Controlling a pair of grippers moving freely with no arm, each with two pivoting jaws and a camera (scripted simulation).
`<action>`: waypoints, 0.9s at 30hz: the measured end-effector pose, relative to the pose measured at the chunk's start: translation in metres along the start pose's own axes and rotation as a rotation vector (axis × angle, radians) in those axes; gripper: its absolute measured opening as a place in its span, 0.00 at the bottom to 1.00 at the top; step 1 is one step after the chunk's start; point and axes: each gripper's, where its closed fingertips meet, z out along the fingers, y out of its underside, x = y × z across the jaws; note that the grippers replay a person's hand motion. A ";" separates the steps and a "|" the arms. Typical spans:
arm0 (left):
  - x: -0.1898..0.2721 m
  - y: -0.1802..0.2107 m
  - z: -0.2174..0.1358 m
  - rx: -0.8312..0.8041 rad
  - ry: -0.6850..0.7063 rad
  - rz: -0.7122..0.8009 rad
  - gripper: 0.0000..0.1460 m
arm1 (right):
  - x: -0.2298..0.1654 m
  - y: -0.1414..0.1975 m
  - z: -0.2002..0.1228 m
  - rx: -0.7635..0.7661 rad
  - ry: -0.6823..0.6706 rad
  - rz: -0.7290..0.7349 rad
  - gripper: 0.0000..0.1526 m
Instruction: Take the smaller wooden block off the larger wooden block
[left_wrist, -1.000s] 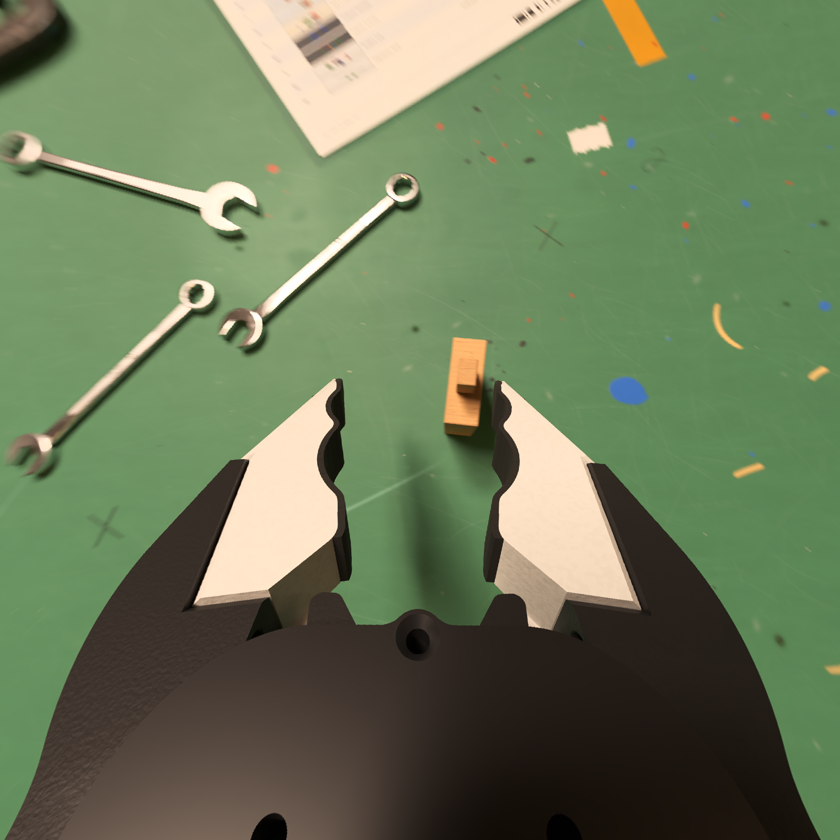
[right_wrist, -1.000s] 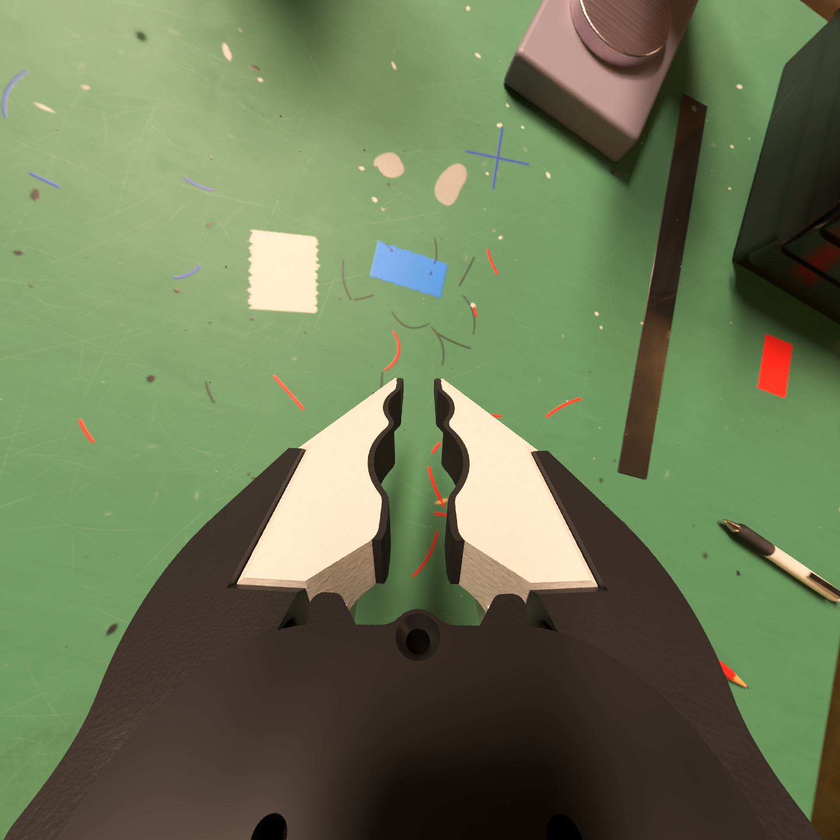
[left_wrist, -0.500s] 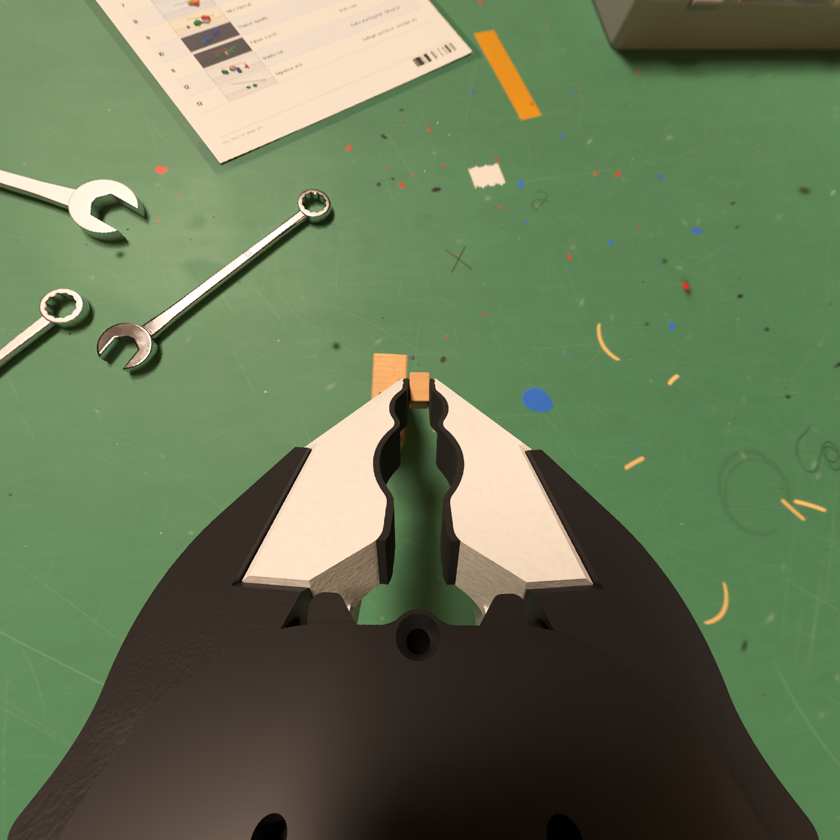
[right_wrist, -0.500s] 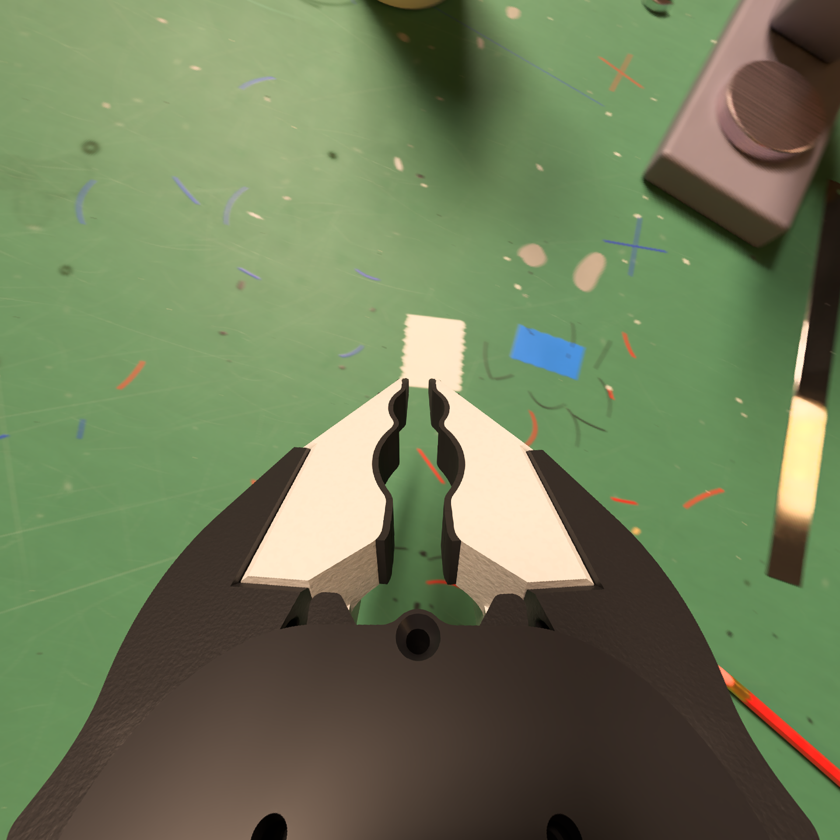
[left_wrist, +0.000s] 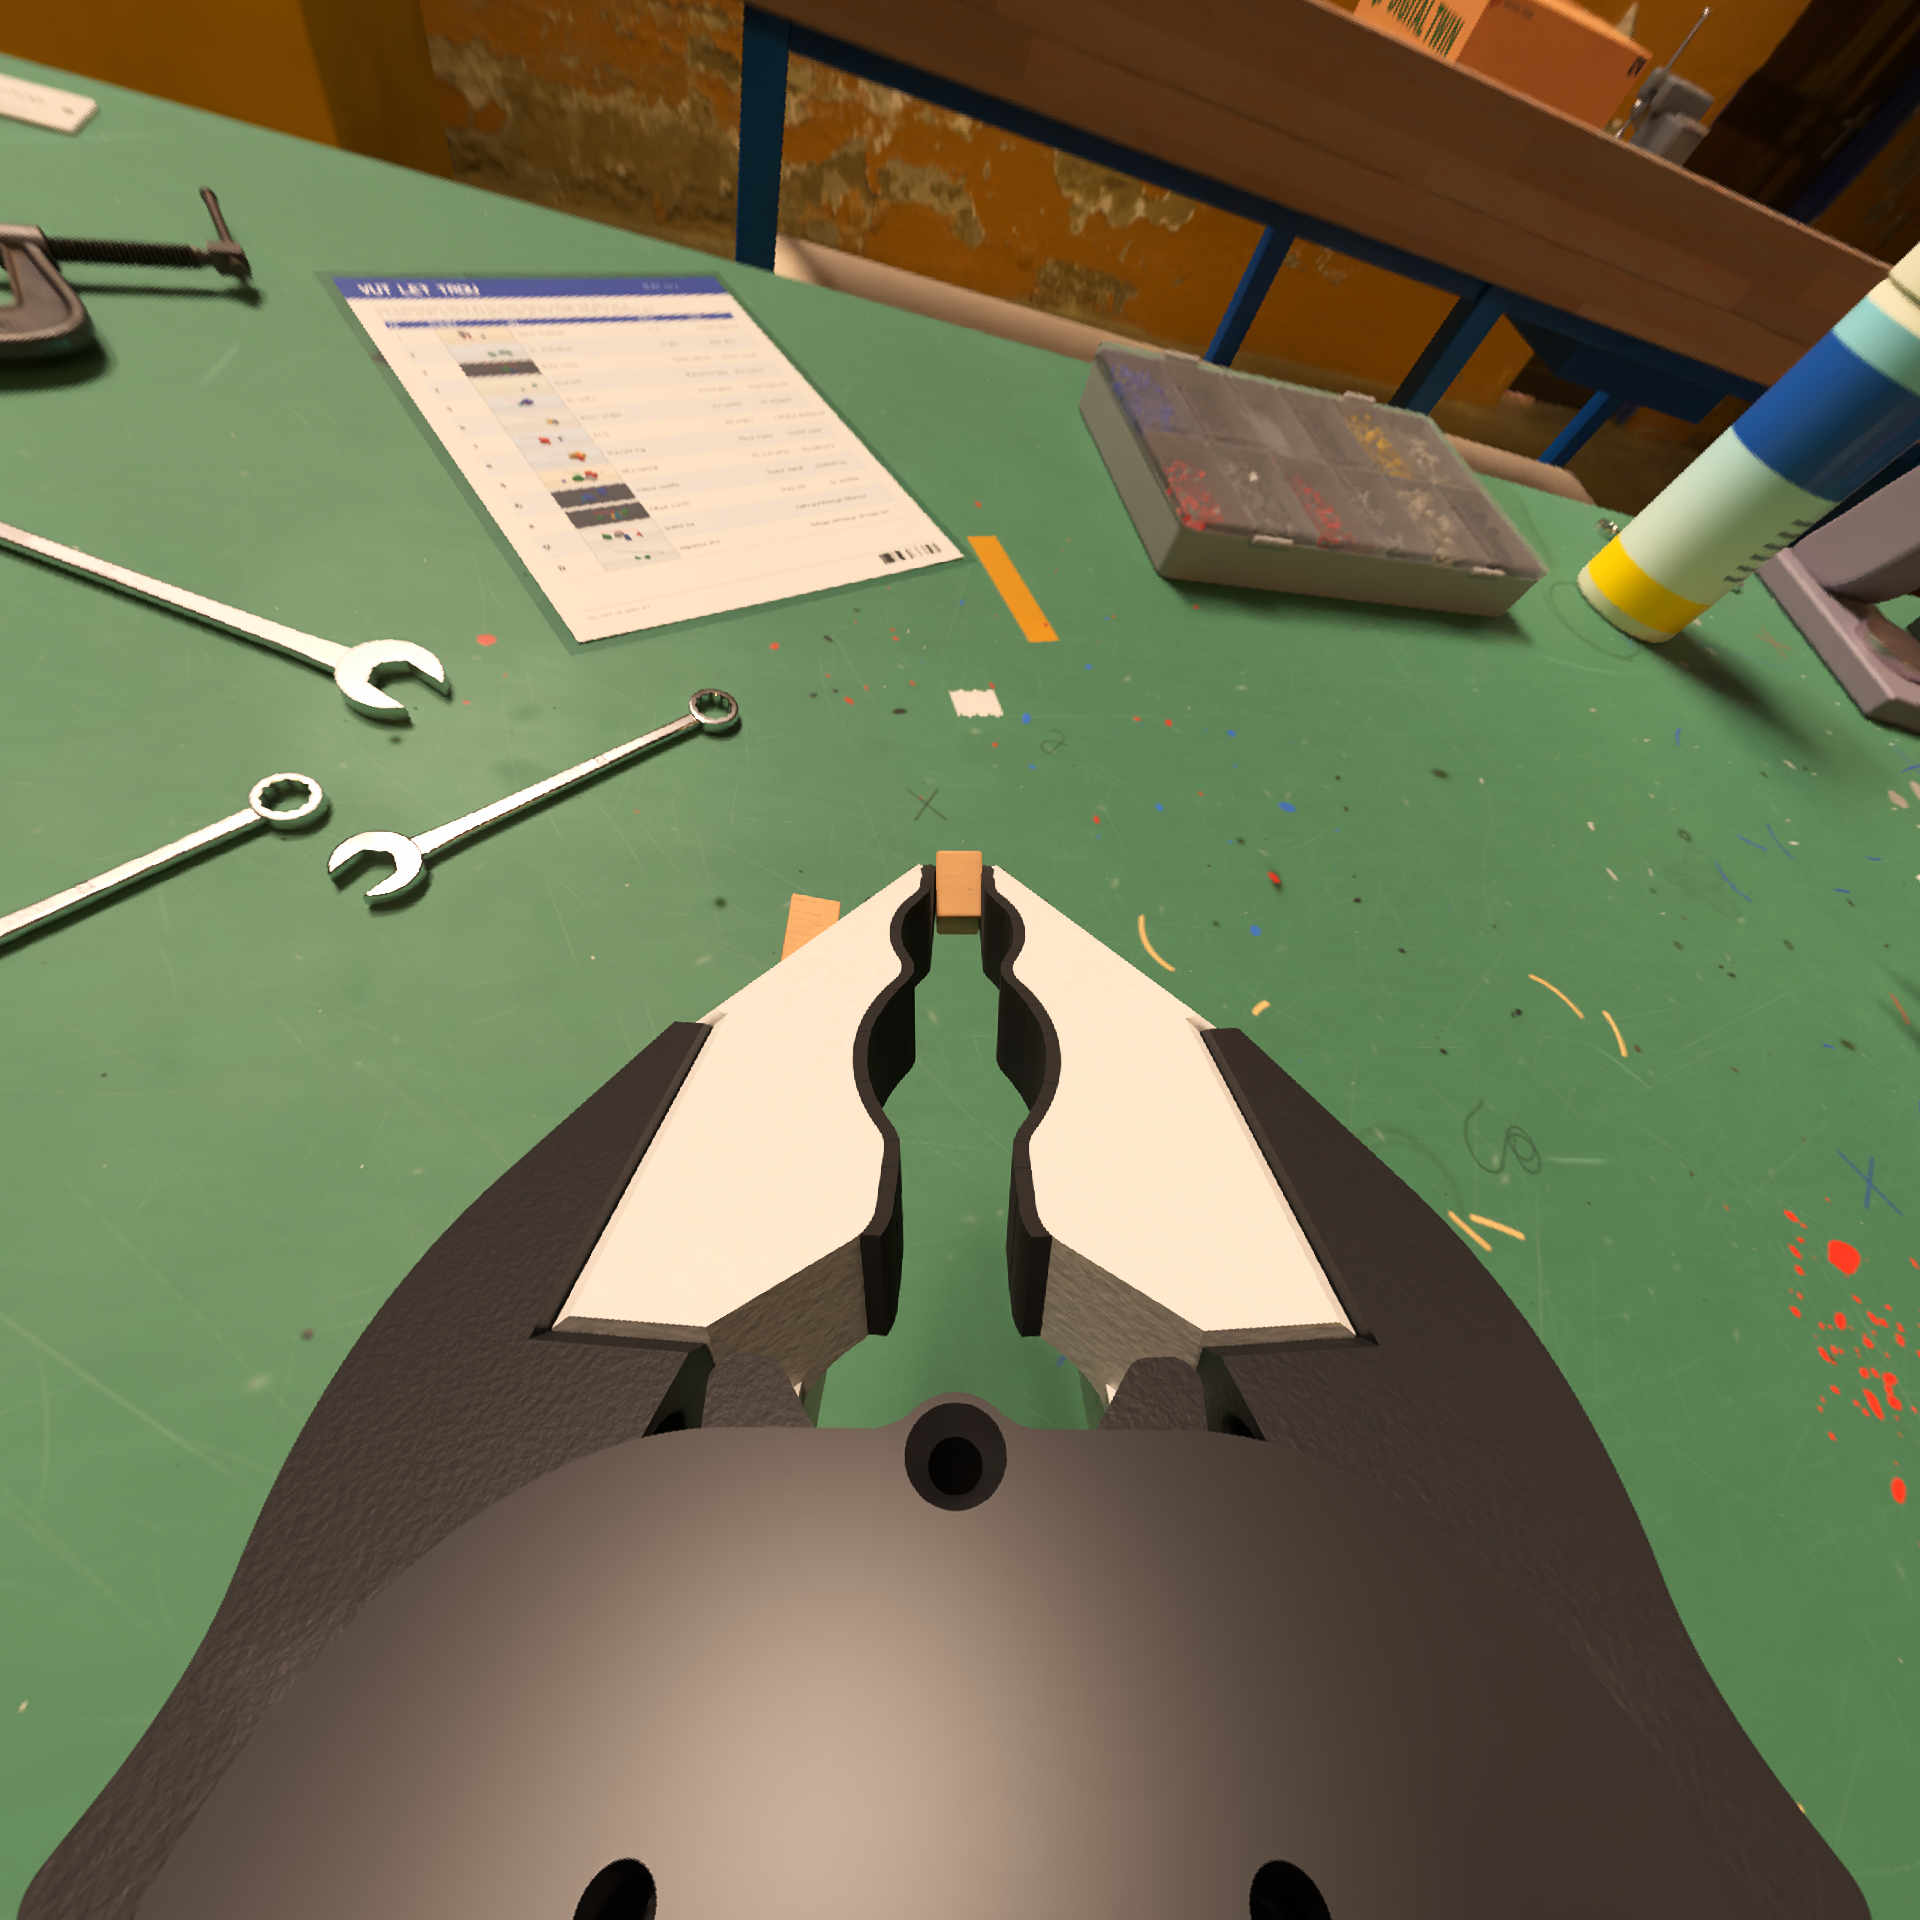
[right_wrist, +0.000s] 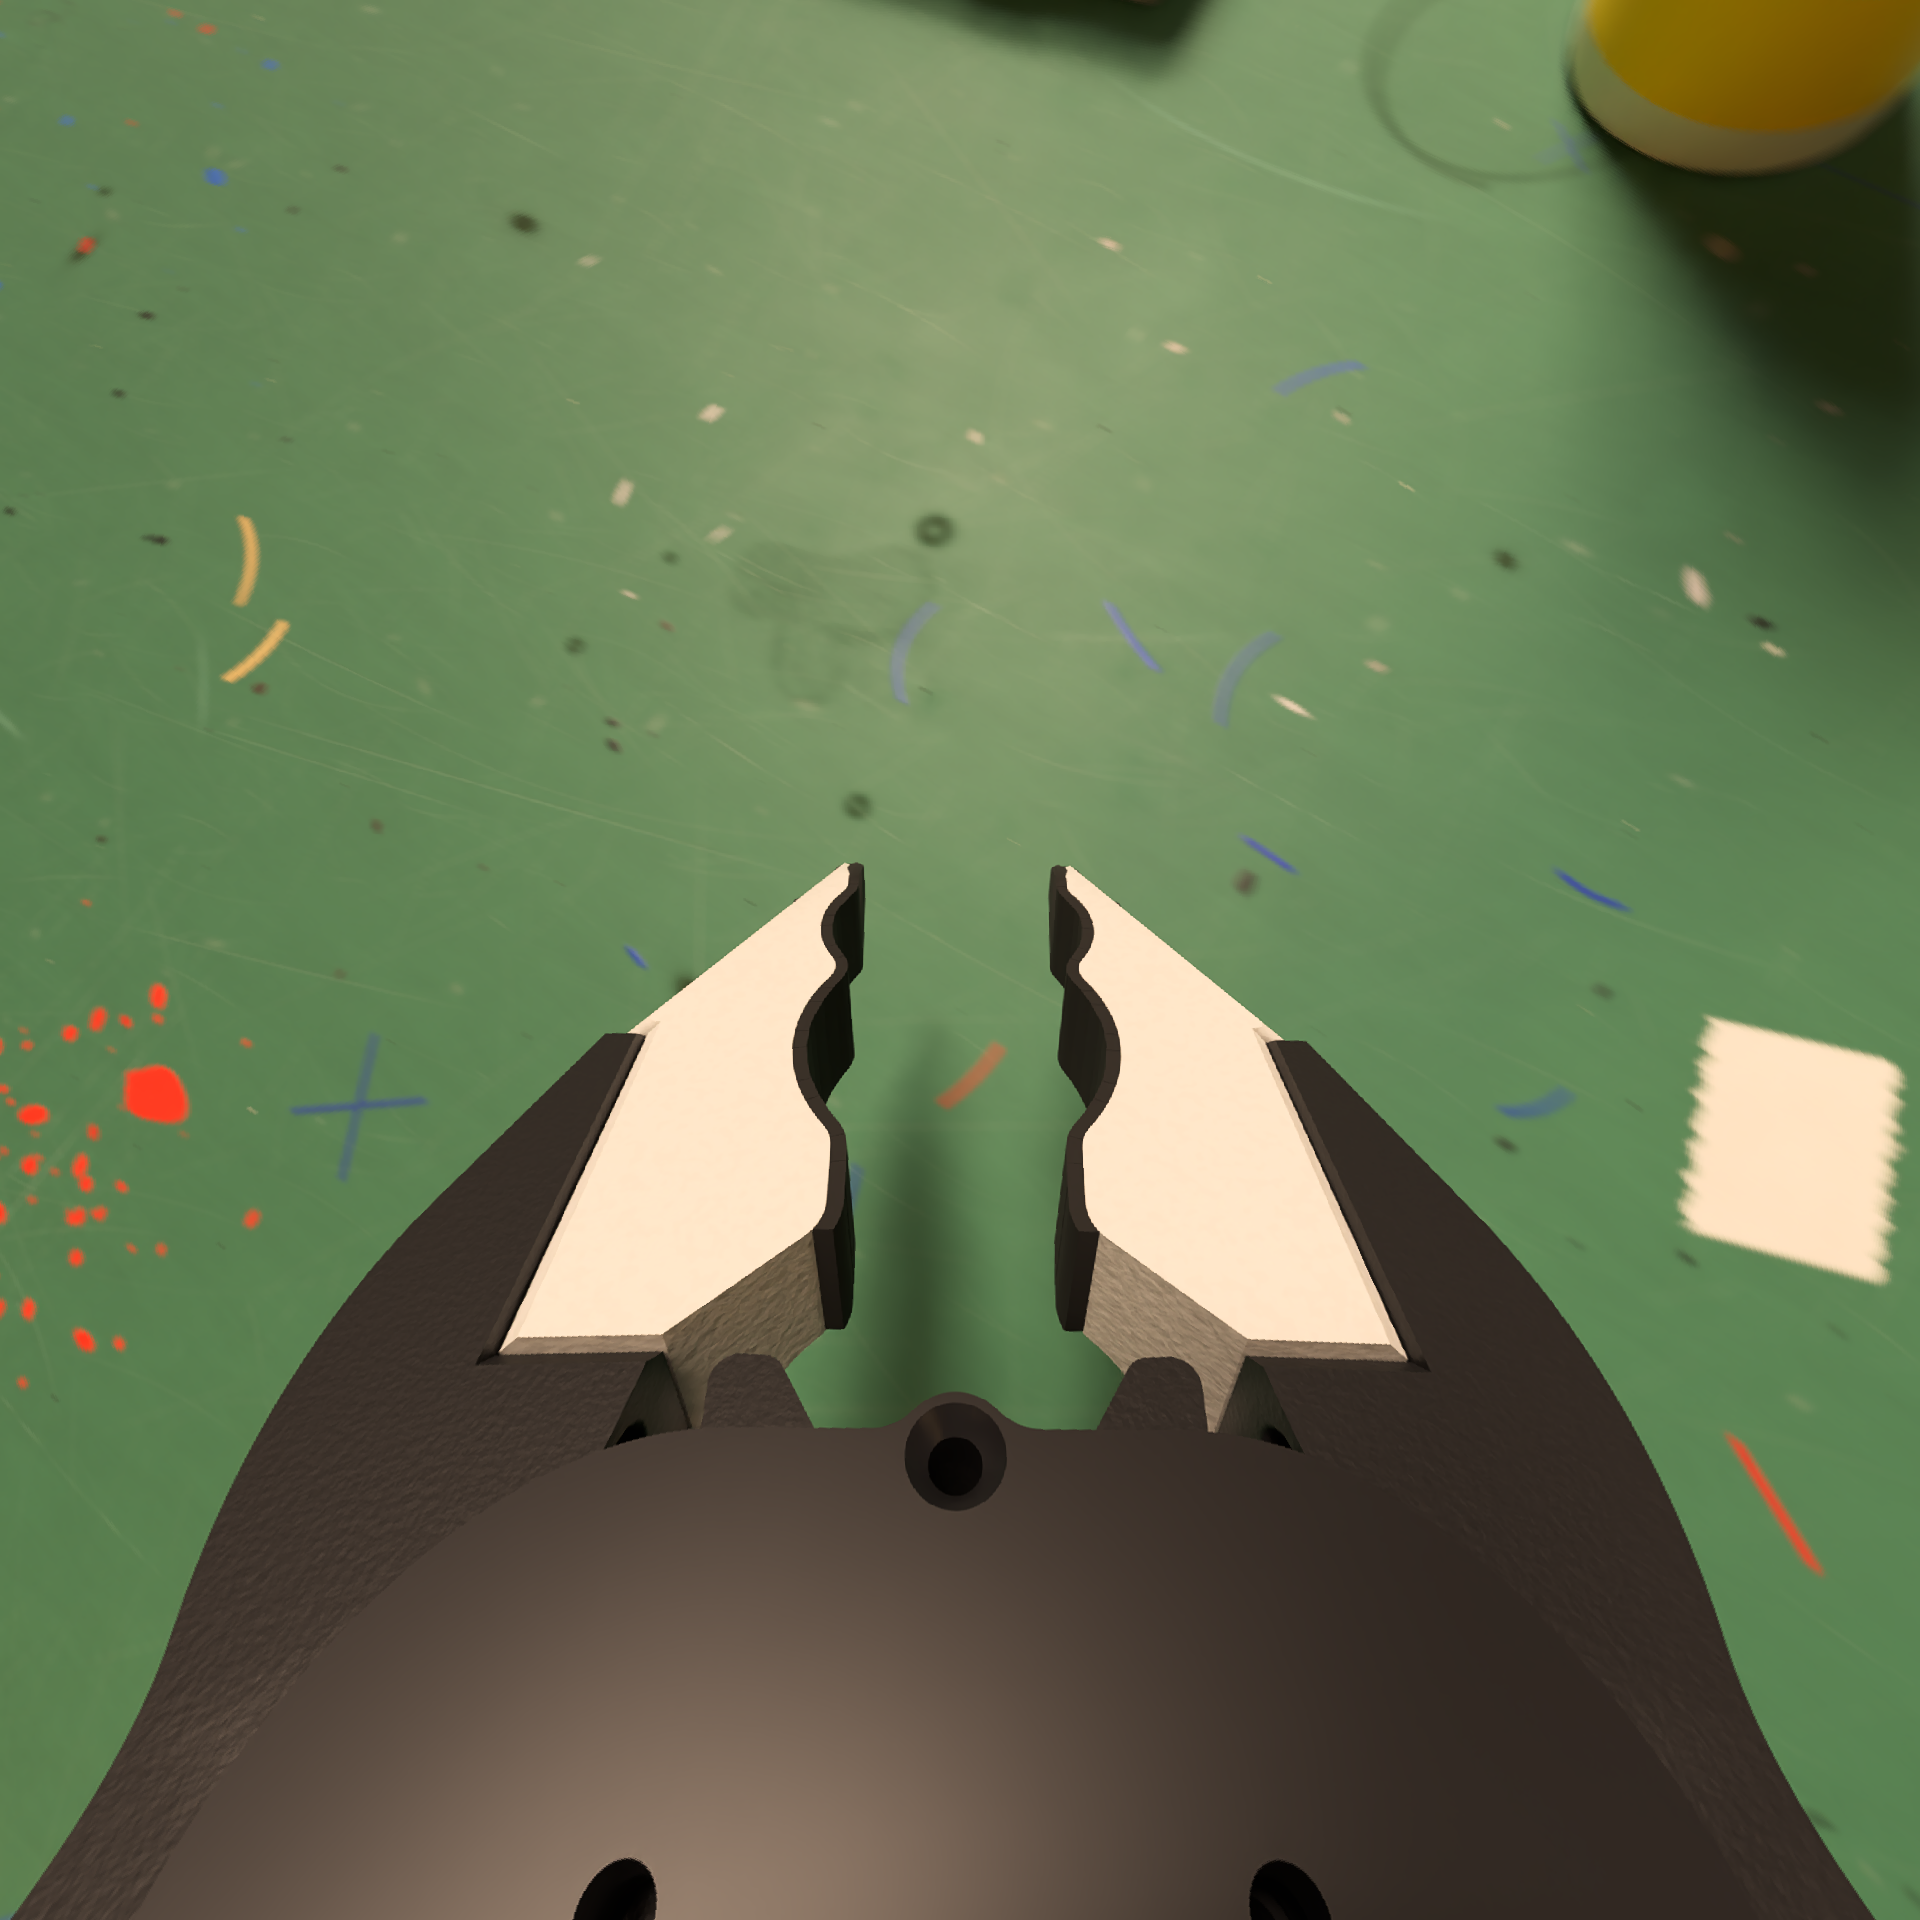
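- I count two wooden blocks, three wrenches (left_wrist: 530, 795), one printed sheet (left_wrist: 634, 447).
- My left gripper (left_wrist: 958, 894) pinches the smaller wooden block (left_wrist: 958, 889) at its fingertips, clear of the larger wooden block (left_wrist: 808, 921), which lies on the green mat (left_wrist: 1351, 935) behind the left finger.
- My right gripper (right_wrist: 956, 883) holds nothing, jaws apart; half a second ago they were nearly together.
- The left view has tilted up since then.
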 end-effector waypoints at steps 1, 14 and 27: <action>0.003 -0.001 -0.006 0.012 0.000 0.004 0.05 | -0.012 -0.004 0.006 0.010 -0.006 -0.010 0.24; 0.037 -0.027 -0.053 0.158 0.075 0.001 0.05 | -0.207 -0.065 0.094 0.094 -0.251 -0.131 0.47; 0.115 -0.050 -0.036 0.219 0.131 0.083 0.05 | -0.231 -0.101 0.089 0.183 -0.261 -0.365 0.64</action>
